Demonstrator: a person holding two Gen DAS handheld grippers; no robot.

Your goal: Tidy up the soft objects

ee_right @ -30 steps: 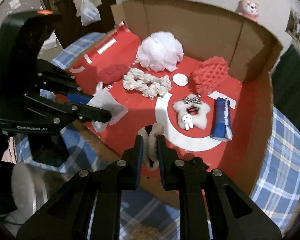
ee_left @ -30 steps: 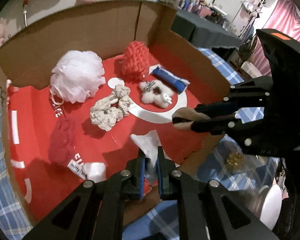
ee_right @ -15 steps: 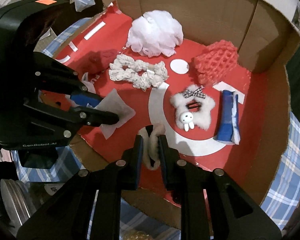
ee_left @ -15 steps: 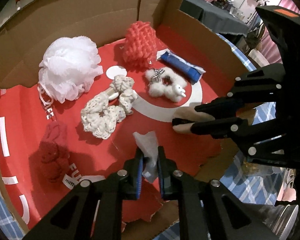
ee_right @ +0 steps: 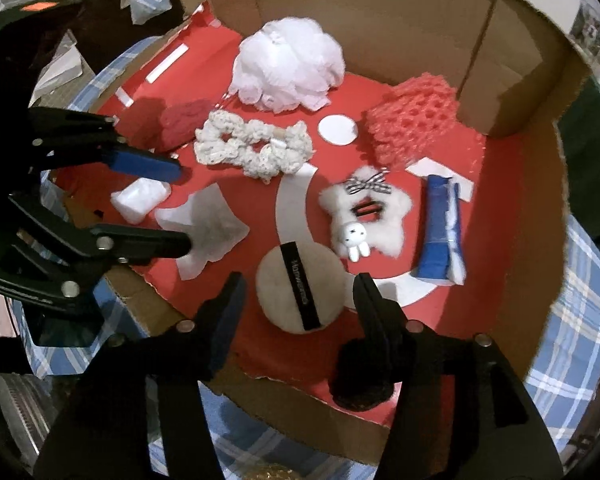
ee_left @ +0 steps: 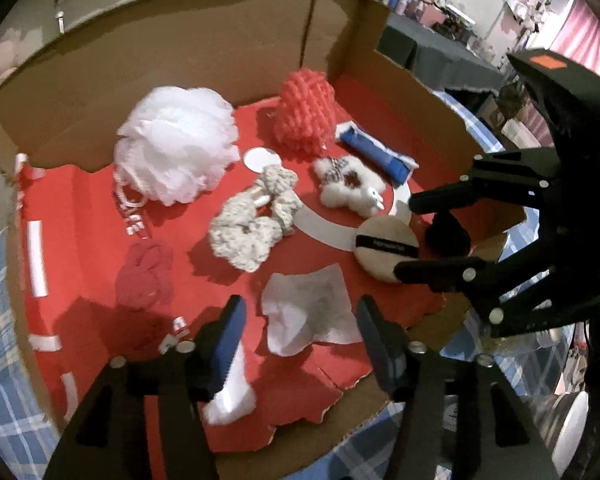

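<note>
Both tools have just let go: the left tool gapes over the white tissue, the right tool over the powder puff, both now lying in the cardboard box.

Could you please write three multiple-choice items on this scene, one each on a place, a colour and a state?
1. Where does the round powder puff lie?
A. on the red floor of the cardboard box, between the right gripper's fingers
B. on top of the white bath pouf
C. outside the box on the checked cloth

2. What colour is the band across the puff?
A. blue
B. black
C. red

3. How do the left gripper's jaws stand?
A. shut on the white sachet
B. open, with the sachet lying loose between them
C. shut on nothing

Answers: 1 A, the puff rests flat on the red floor. 2 B, the band looks black. 3 B, both fingers stand apart from the sachet.
</note>
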